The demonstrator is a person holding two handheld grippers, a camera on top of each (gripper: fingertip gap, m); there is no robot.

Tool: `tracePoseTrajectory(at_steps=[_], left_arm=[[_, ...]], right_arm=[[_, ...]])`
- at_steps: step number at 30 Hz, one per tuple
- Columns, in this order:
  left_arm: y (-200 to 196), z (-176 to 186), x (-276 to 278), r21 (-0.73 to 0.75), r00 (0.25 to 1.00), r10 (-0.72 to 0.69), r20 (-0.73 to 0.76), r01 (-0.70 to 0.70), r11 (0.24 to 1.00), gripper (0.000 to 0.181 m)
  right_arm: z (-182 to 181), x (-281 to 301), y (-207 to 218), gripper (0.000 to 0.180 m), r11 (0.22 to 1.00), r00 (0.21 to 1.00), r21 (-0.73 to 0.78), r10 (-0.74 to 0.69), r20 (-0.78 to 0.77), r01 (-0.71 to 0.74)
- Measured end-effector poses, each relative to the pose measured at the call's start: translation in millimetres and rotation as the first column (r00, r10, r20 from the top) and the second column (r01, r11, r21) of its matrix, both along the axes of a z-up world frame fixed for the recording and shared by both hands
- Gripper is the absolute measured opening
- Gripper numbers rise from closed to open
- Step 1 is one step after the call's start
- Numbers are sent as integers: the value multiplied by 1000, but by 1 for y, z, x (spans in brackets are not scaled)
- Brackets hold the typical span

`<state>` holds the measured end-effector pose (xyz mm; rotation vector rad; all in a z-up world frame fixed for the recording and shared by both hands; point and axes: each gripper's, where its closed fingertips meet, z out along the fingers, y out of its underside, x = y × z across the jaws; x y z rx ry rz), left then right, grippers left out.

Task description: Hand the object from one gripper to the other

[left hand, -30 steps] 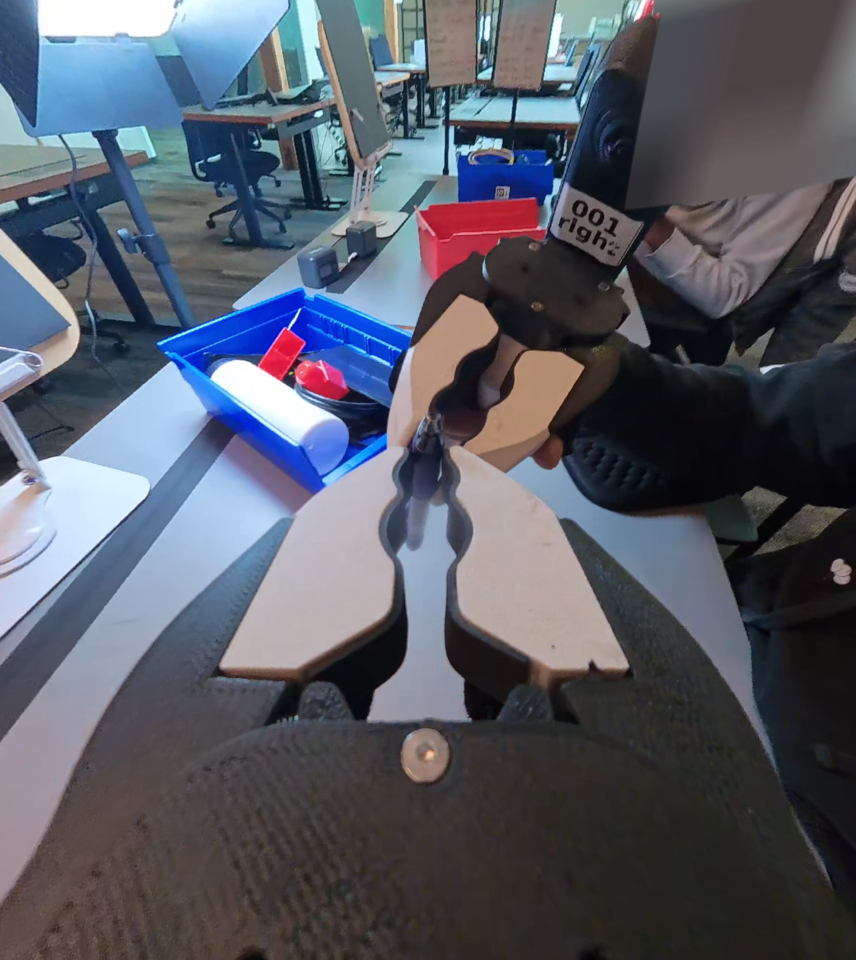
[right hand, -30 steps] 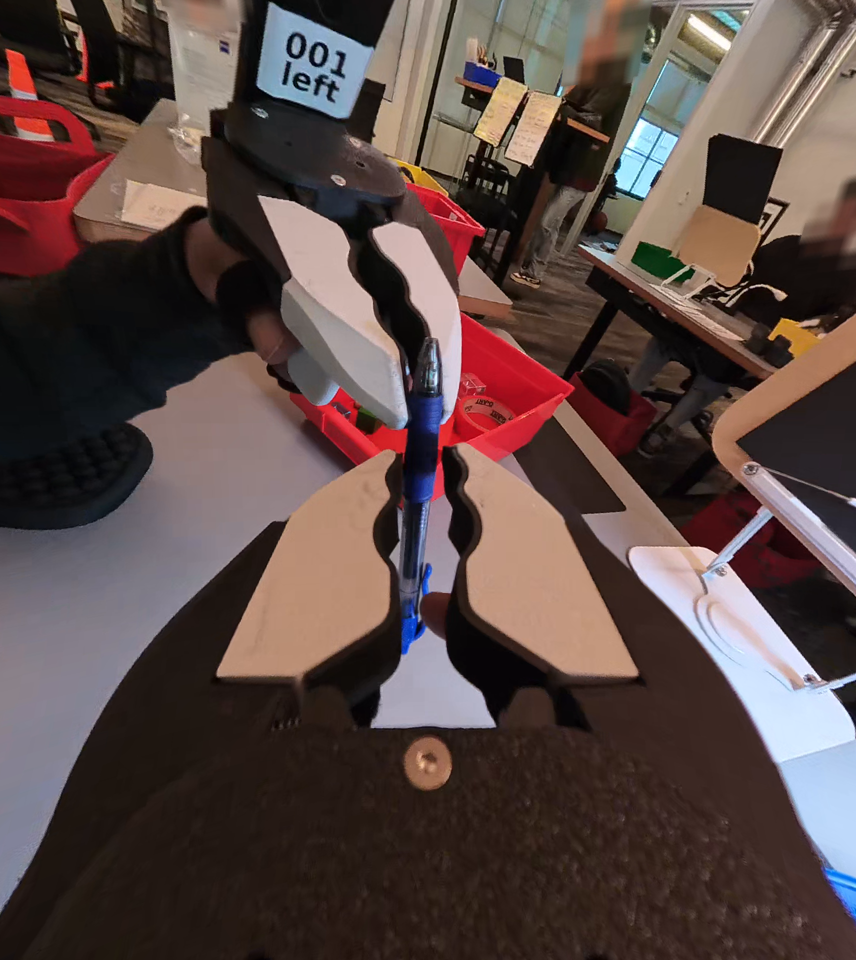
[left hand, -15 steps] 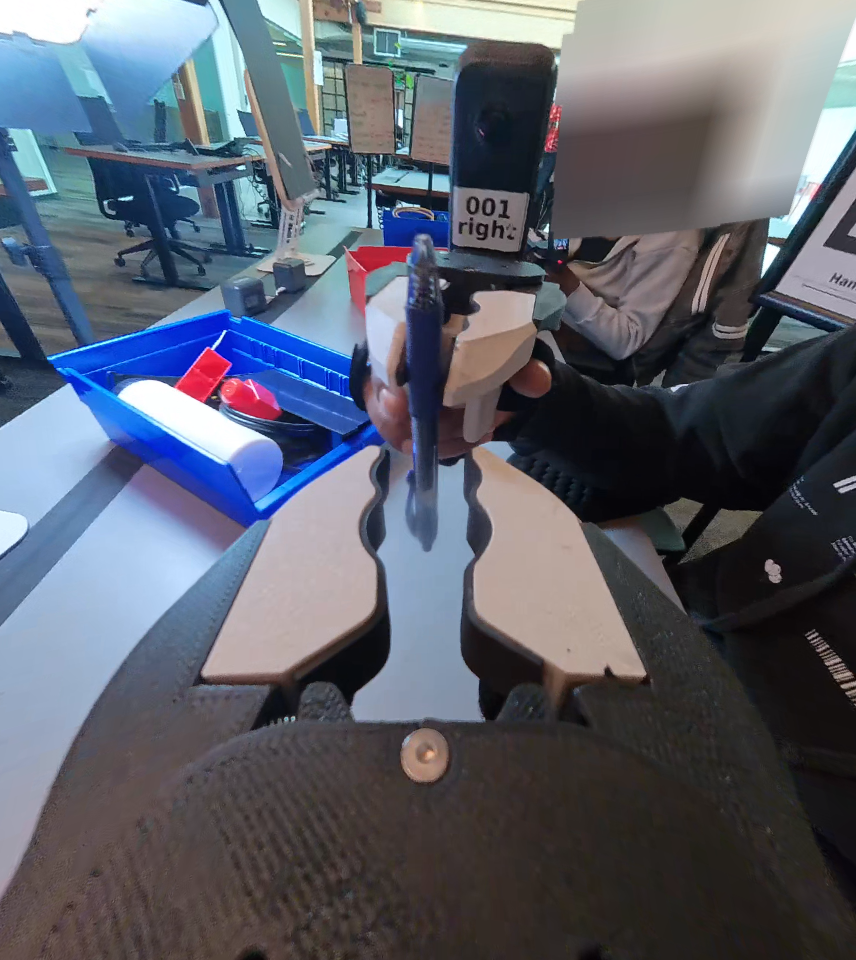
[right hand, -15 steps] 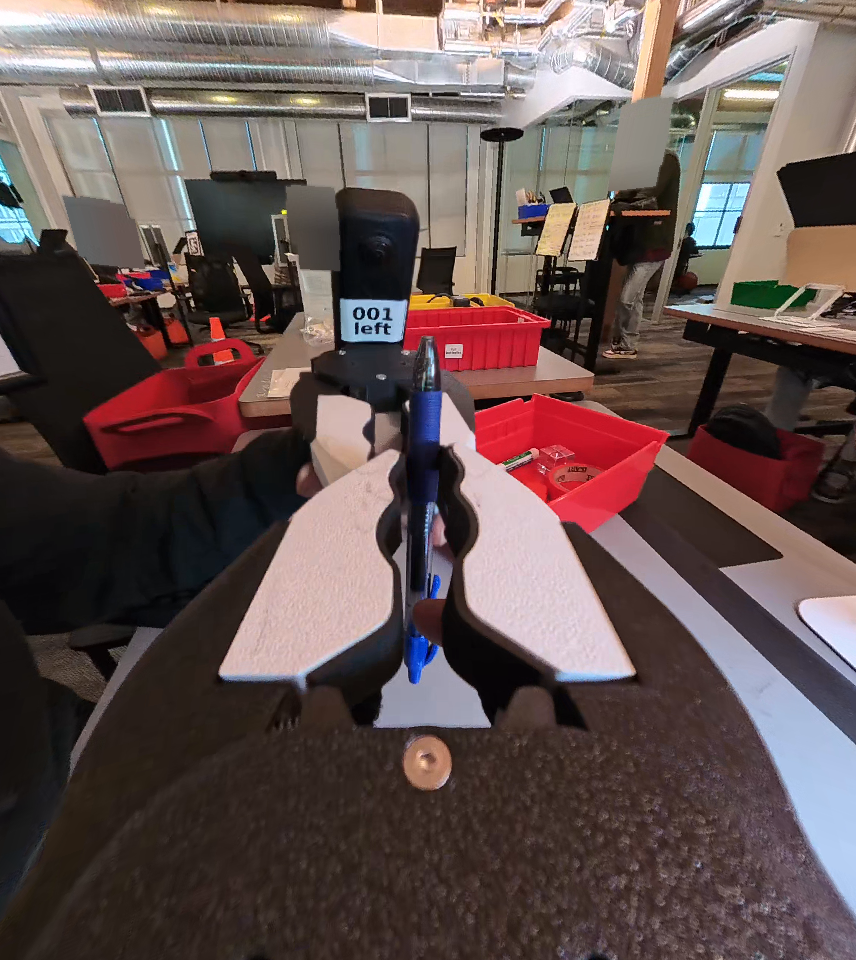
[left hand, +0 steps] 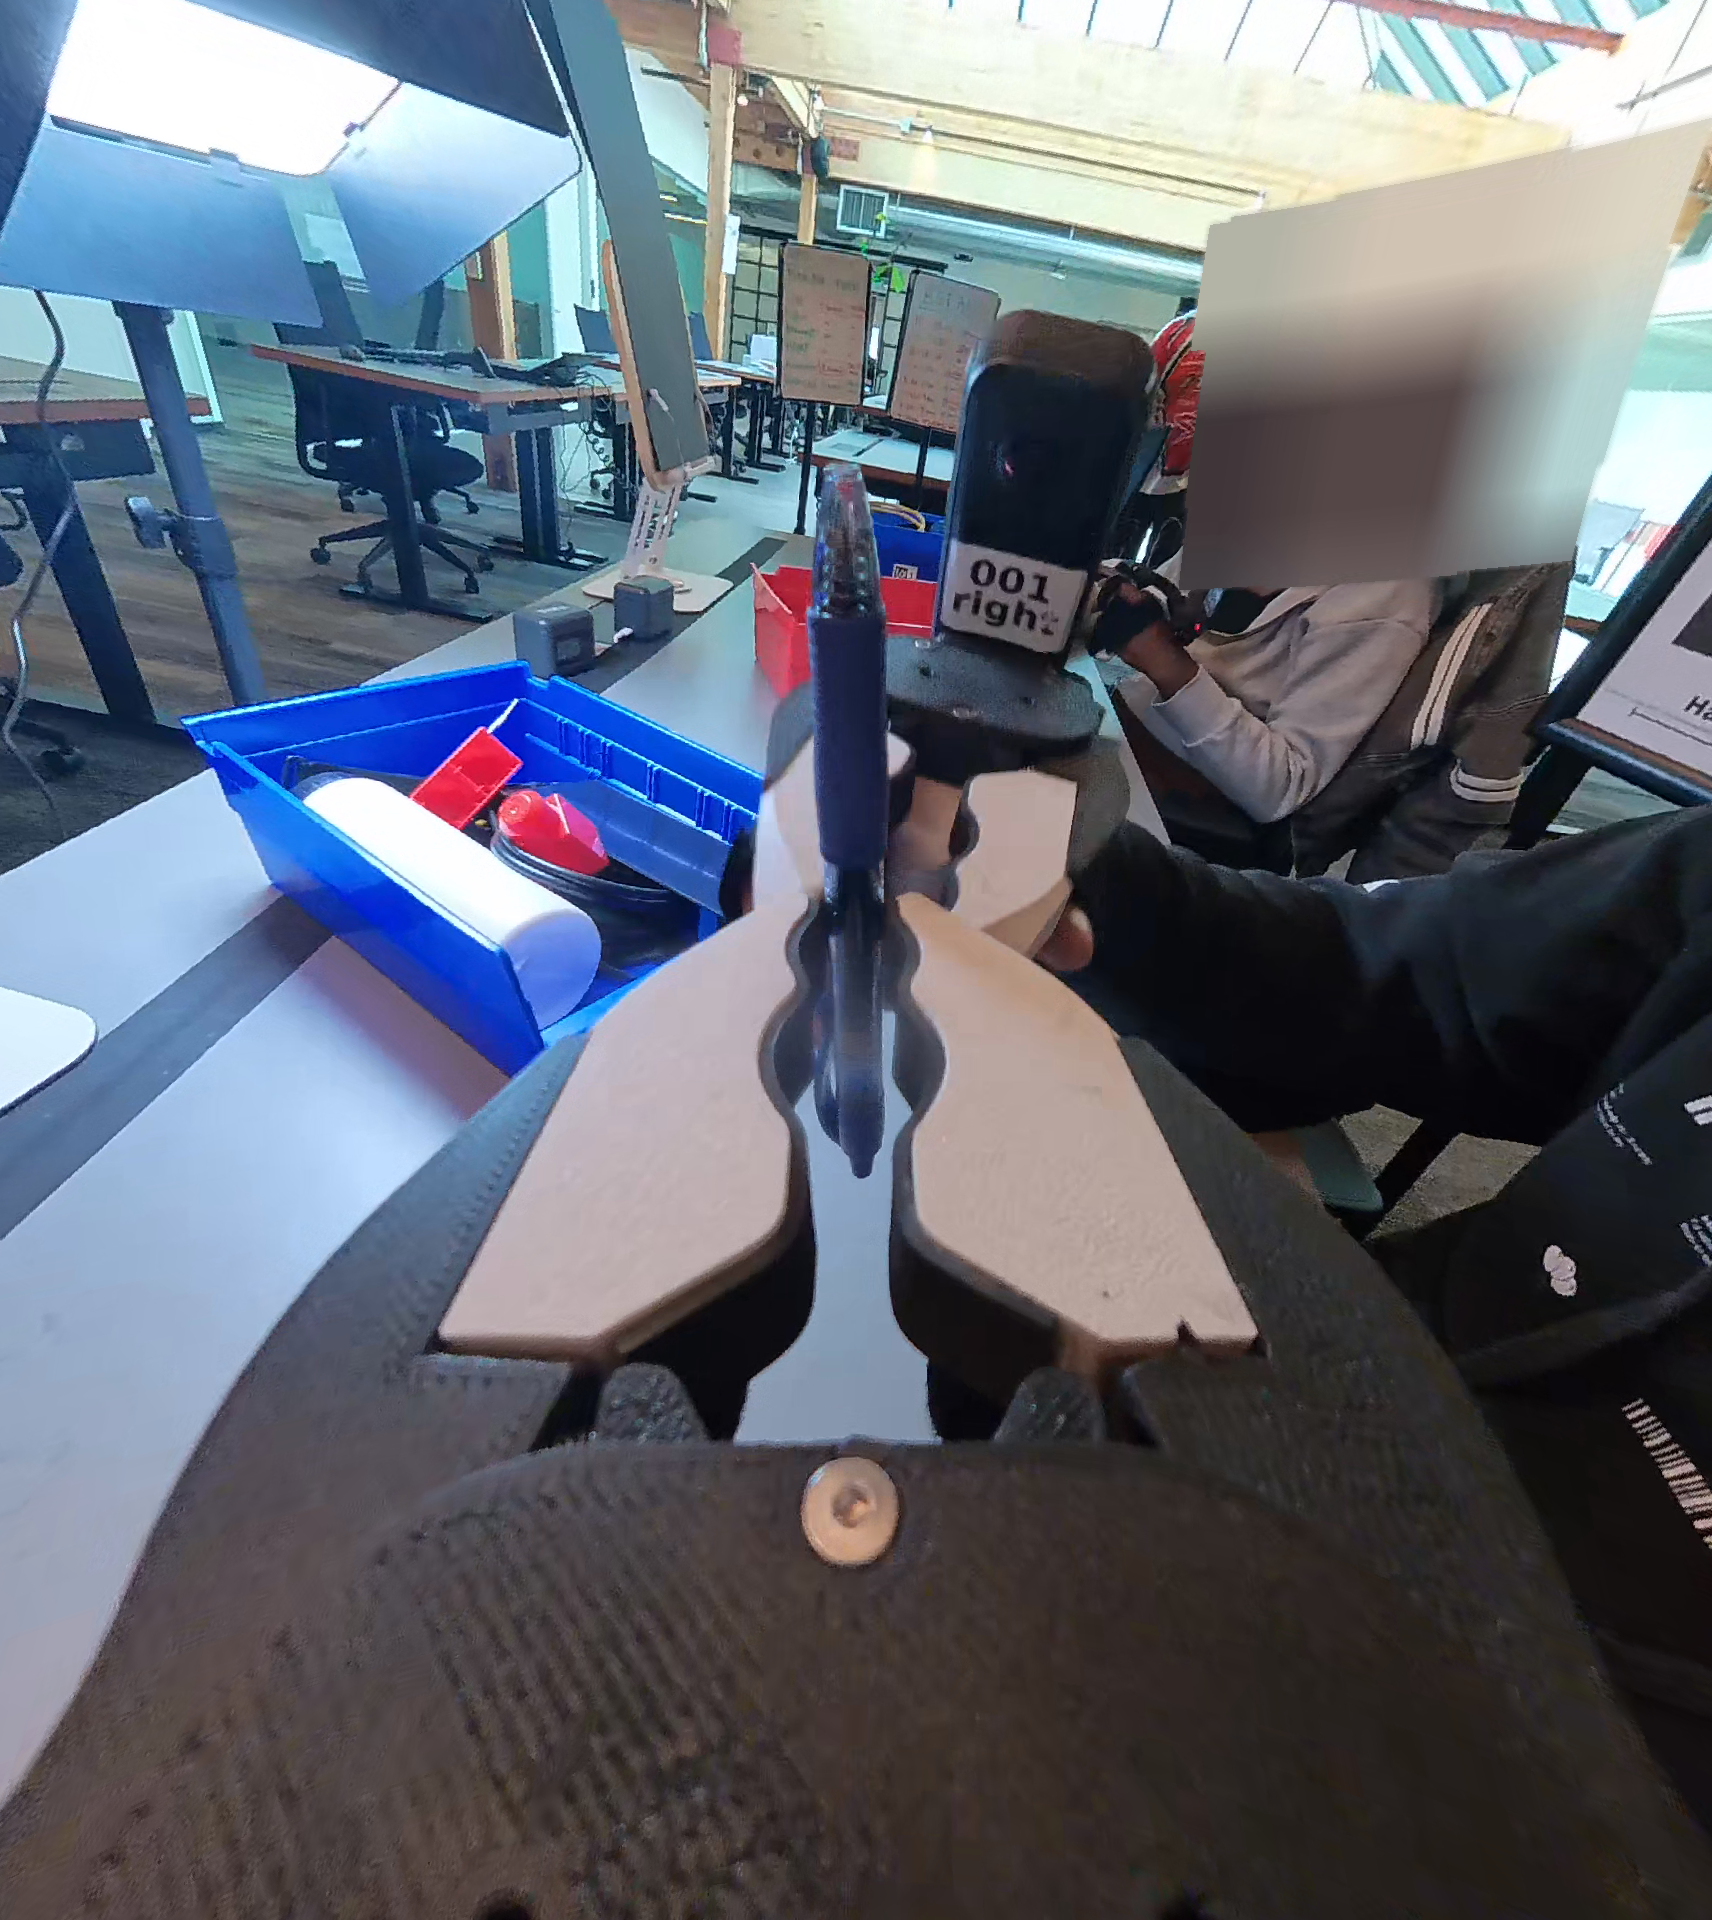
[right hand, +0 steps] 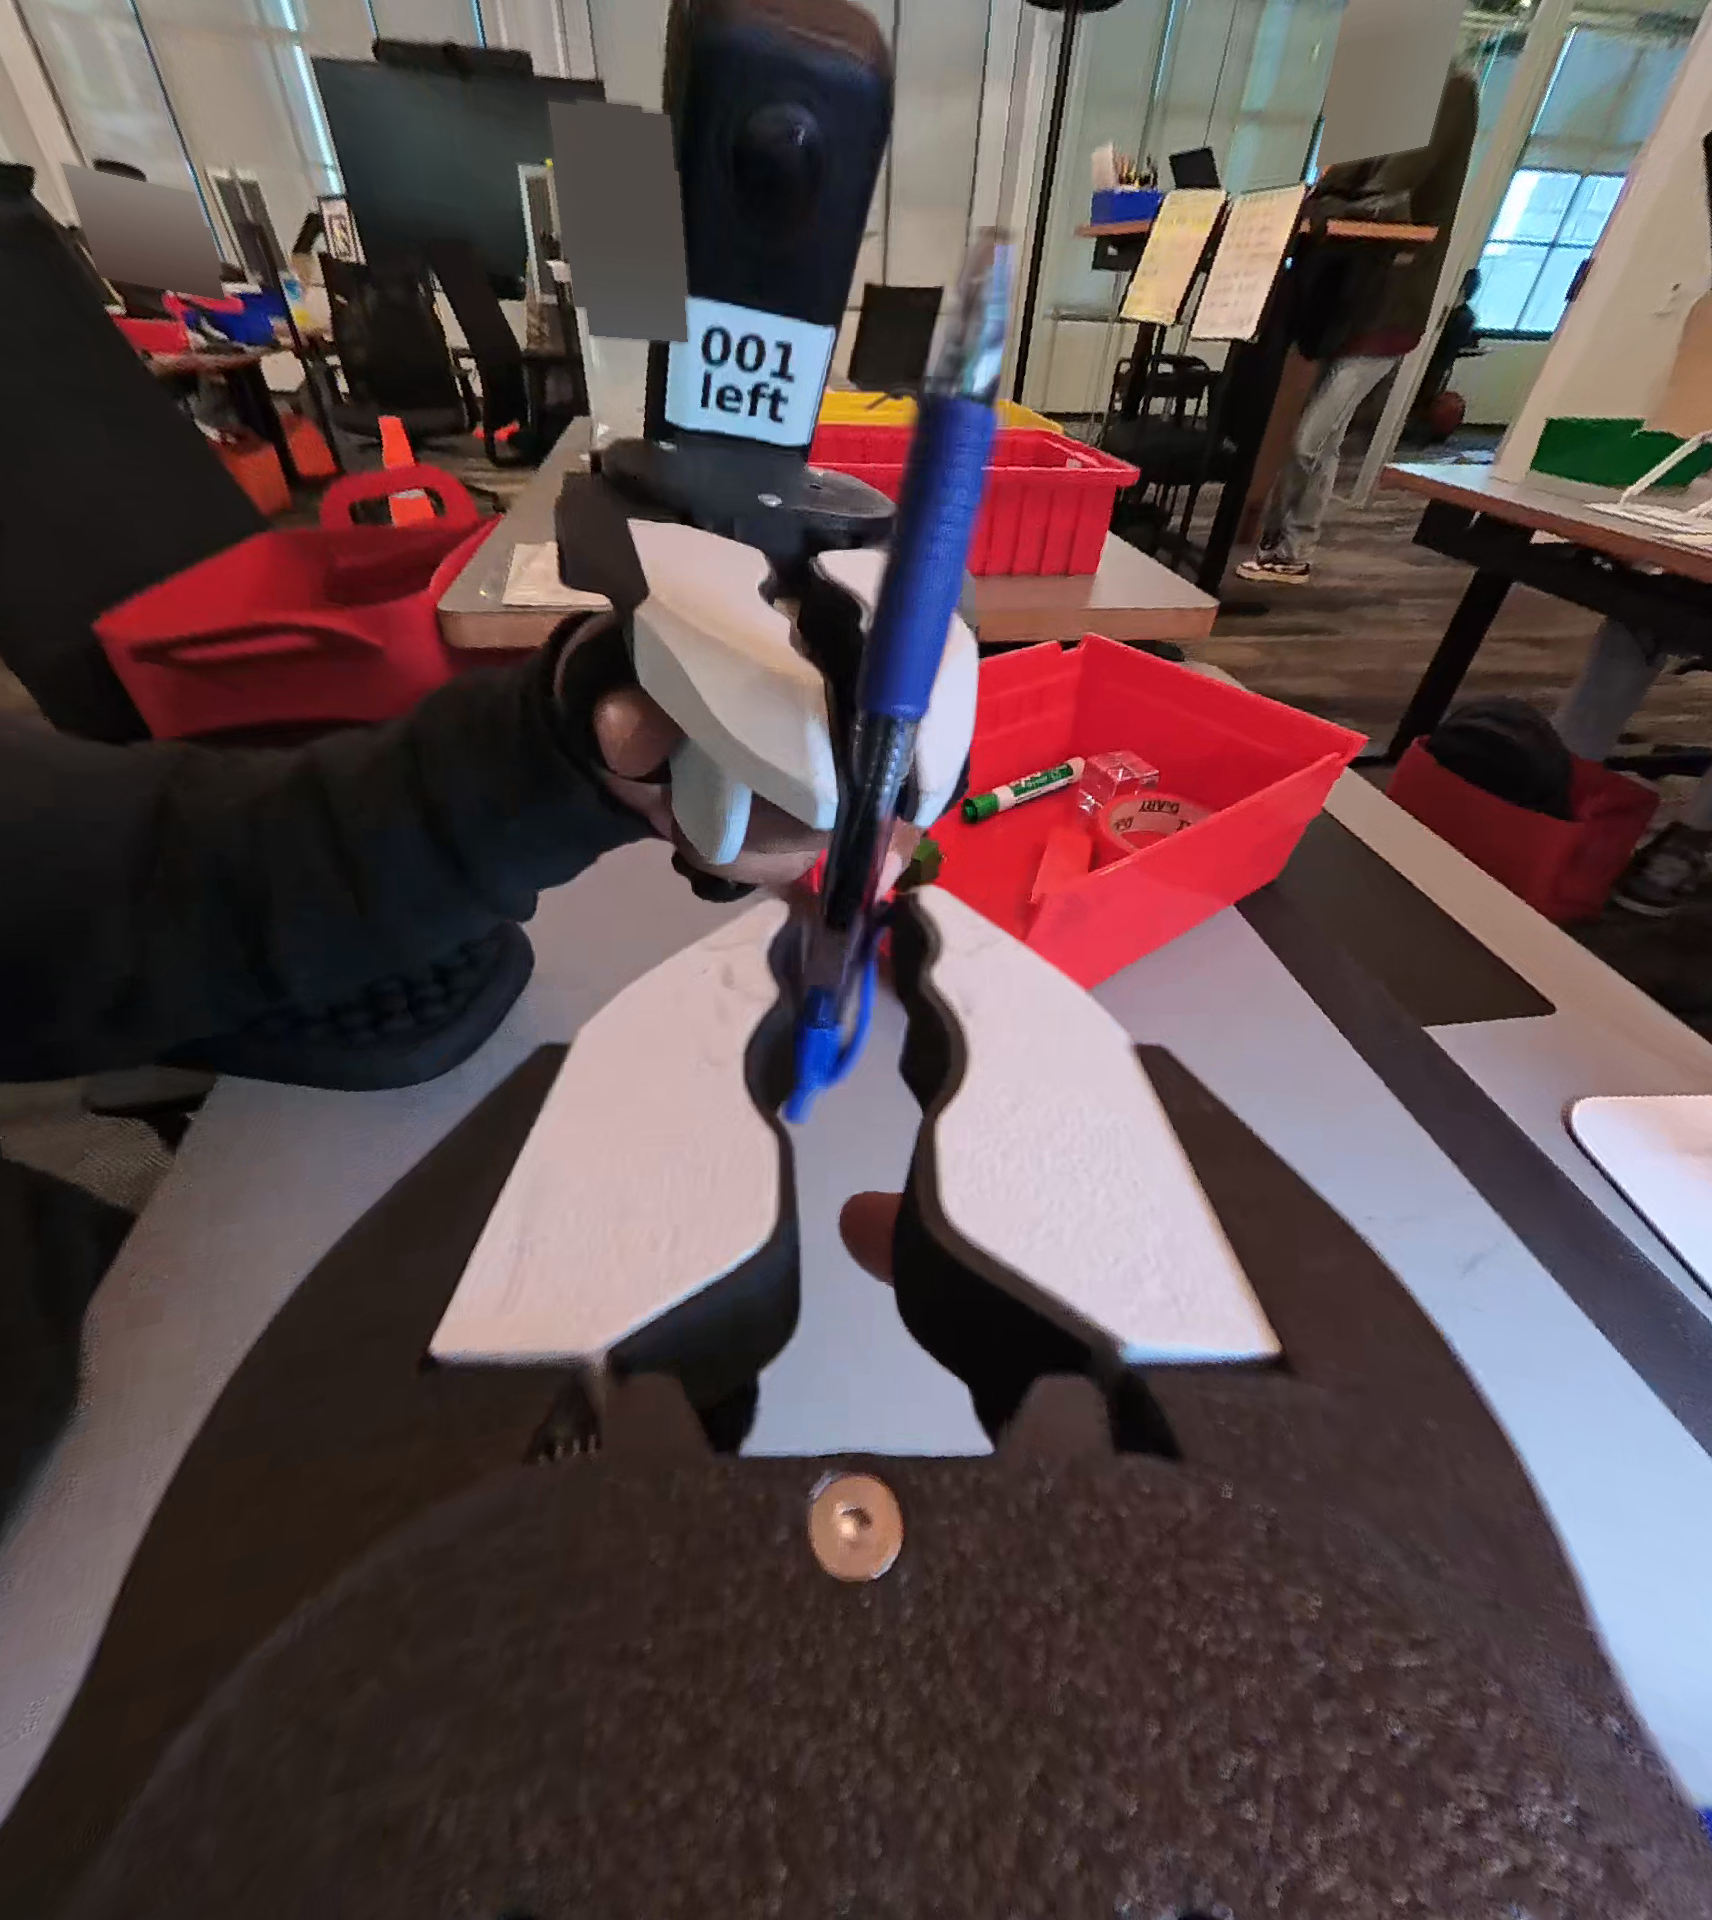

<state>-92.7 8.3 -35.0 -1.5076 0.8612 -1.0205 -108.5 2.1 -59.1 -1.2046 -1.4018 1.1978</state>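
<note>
the blue ballpoint pen with a clear barrel (left hand: 847,790) stands nearly upright in the air above the grey desk (left hand: 156,1091), between the two tools. the left tool (left hand: 852,925) has its pale fingertips (left hand: 727,997) pressed in on the pen's lower barrel, pinching it; the pen's dark end hangs down in the gap behind the tips. in the right wrist view the same pen (right hand: 919,623) leans slightly to the right, its blue clip end sitting between the fingers of the right tool (right hand: 847,930), which are spread a little, with a gap visible on the right side of the pen. whether the left finger touches the clip cannot be told. a blue plastic bin (left hand: 395,894) and a red plastic bin (right hand: 1195,821) sit on the desk beyond.
</note>
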Motion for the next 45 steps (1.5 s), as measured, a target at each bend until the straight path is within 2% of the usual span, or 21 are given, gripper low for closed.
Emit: tracePoseTrajectory(at_steps=[3, 5, 6, 11, 14, 16, 17, 20, 24, 29, 33, 35, 37, 39, 42, 45], left_arm=[[0, 1, 0, 19, 1000, 15, 5, -15, 1000, 10], [-2, 3, -3, 39, 1000, 7, 10, -8, 999, 31], [-3, 2, -5, 41, 1000, -8, -1, 8, 999, 34], [-6, -26, 5, 1, 993, -72, -95, 72, 997, 31], [-3, -32, 15, 16, 990, -57, -127, 60, 998, 16], [-1, -29, 15, 10, 993, -46, -111, 47, 999, 16], [0, -25, 12, 5, 996, -38, -86, 38, 999, 16], [4, -10, 1, 6, 1000, -4, -7, 5, 1000, 16], [2, 0, -4, 6, 999, -6, 45, 6, 1000, 16], [3, 0, 1, 17, 999, 4, 52, -4, 1000, 16], [7, 0, -5, -12, 998, 30, 59, -29, 1000, 16], [12, -8, -15, -38, 997, 70, -20, -70, 997, 32], [14, -17, -29, -15, 982, 118, -146, -121, 993, 31], [18, -17, -42, 90, 944, 221, -245, -204, 975, 23], [23, -3, -48, 312, 859, 402, -317, -306, 900, 26], [26, 4, -39, 518, 740, 565, -364, -344, 783, 35]], right_arm=[[1, -3, -1, 15, 1000, 1000, -26, 8, -21, -8], [9, 1, 2, 14, 999, 998, -52, -1, -60, -2], [13, 4, 4, 14, 998, 997, -59, -5, -74, 0], [22, 9, 3, 14, 996, 993, -86, 2, -114, -12], [21, 6, 2, 14, 997, 994, -80, -1, -110, -7], [24, 5, 4, 17, 995, 992, -95, -25, -126, 14], [25, 6, 5, 27, 994, 990, -108, -24, -137, 10], [15, 8, 7, 35, 993, 996, -113, 7, -84, -16], [-1, 1, 8, 29, 992, 999, -126, 18, -50, -24], [7, -4, 1, 6, 991, 994, -131, 14, -107, -28], [12, 2, 11, 6, 997, 995, -51, -67, -74, 63], [13, 10, 28, 6, 979, 981, 56, -194, -28, 196], [20, 21, 42, 6, 941, 954, 160, -298, -14, 297], [25, 34, 59, 6, 843, 899, 343, -437, -14, 415], [20, 44, 71, 6, 670, 826, 592, -564, 15, 447], [1, 37, 67, 6, 653, 806, 654, -581, 110, 381]])
